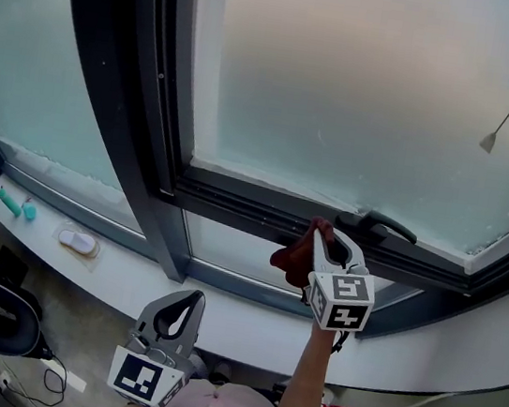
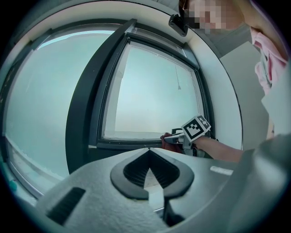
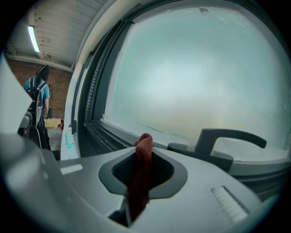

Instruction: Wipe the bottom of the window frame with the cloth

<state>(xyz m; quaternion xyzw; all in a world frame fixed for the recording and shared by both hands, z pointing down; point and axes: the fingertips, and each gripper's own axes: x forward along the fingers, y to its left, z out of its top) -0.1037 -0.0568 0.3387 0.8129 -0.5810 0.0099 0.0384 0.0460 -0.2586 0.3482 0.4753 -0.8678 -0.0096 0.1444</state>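
- Head view: the right gripper (image 1: 334, 243) is up at the bottom of the window frame (image 1: 254, 209), just left of the black handle (image 1: 379, 228); it clamps a dark red cloth (image 1: 292, 256) held at the lower rail; the left gripper (image 1: 185, 299) hangs low and near, well apart; each cube carries black-and-white square markers.
- Left gripper view: its jaws meet at the tips, nothing between them.
- Right gripper view: the cloth stands pinched between the jaws; its top pokes out toward the frame.

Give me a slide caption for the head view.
Right tool holds a red cloth at the window's bottom frame beside the handle; left tool hangs low, empty.
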